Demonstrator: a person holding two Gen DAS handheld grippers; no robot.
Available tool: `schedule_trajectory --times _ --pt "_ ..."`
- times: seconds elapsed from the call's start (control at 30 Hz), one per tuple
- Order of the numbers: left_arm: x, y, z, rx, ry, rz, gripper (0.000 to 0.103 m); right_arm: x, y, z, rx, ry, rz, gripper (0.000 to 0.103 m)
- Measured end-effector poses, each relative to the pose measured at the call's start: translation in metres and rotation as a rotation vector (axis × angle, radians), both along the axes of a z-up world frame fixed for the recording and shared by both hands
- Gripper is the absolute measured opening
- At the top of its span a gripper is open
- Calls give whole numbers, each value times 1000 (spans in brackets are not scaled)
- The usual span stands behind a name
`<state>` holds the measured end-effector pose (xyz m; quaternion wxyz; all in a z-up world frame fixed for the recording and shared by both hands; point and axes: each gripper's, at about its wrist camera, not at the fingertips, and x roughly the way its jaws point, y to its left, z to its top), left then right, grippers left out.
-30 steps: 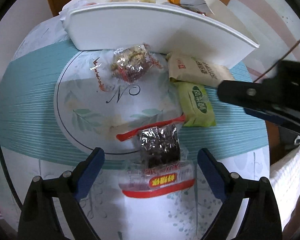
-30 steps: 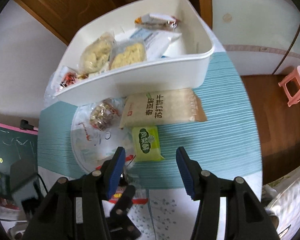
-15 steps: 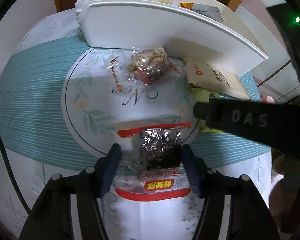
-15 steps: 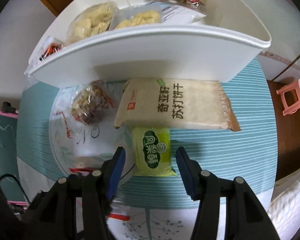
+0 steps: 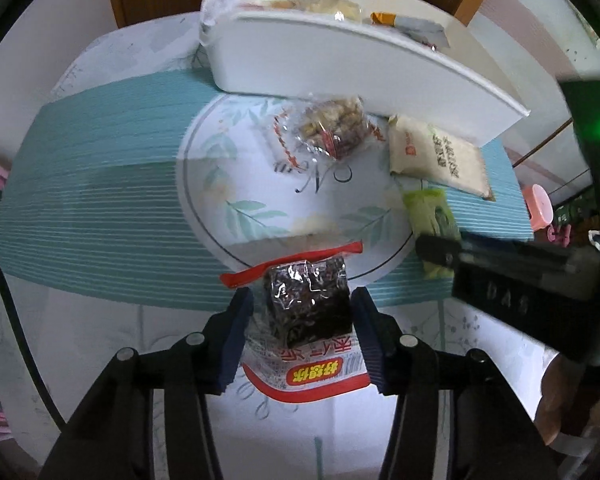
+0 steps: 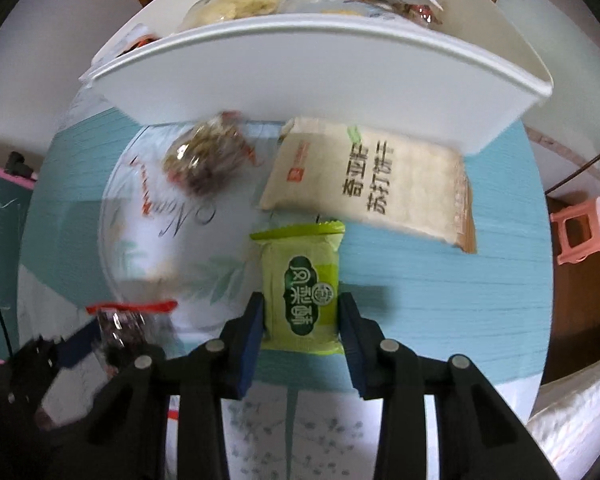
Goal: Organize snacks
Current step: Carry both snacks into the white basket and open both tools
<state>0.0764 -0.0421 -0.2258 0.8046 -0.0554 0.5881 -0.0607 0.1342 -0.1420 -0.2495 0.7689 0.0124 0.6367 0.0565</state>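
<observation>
My left gripper [image 5: 302, 312] is shut on a clear packet of dark dried fruit [image 5: 306, 304] with a red seal, low on the table. My right gripper [image 6: 300, 316] is shut on a green pastry packet [image 6: 302, 288]. The white bin [image 5: 360, 60] stands behind, holding several snack packets; it also shows in the right wrist view [image 6: 320, 76]. A beige cracker pack [image 6: 372, 184] and a clear nut packet [image 6: 208, 160] lie on the table just in front of the bin.
The round table wears a teal and white cloth [image 5: 100, 184]. A pink stool [image 6: 584, 232] stands on the floor to the right. A black cable [image 5: 8, 320] runs at the left edge.
Both grippers moved forward and down. The left jaws closed from wide open onto the dried fruit packet. The right jaws came around the green packet and closed on it.
</observation>
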Motion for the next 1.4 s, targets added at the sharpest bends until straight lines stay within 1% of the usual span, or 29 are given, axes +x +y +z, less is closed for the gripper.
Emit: schedule_trajectory --times 0.17,0.33,0.47,0.53,0.63,0.73,0.87,0.97,1.1,1.2,1.3,1.4 --pt "-5 8 31 26 -42 -19 49 -28 -9 6 64 17 -10 37" --pt "-4 9 62 34 -76 -27 49 -55 -14 19 138 18 -14 37" --pt "0 7 89 34 -108 -42 49 -53 -23 40 206 -2 -30 37" --pt "9 4 102 41 -129 -52 49 -51 -25 56 228 -33 -31 37" --pt "23 1 123 49 -161 -62 49 -37 -27 93 253 -105 -26 37" --pt "42 -1 148 61 -211 -69 49 -27 -33 133 265 -184 -17 37" --pt "70 -2 184 79 -288 -76 50 3 -43 185 272 -301 -17 37" --pt "91 -6 207 90 -343 -81 50 18 -46 216 259 -376 -17 37" --pt "118 -9 228 96 -385 -88 50 42 -46 244 240 -446 -22 37" --pt "137 -17 237 108 -411 -97 50 60 -47 255 223 -479 -37 37" --pt "156 -23 239 116 -418 -107 51 74 -47 260 206 -493 -55 37" --pt "171 -29 232 119 -404 -118 51 89 -49 253 191 -490 -79 37"
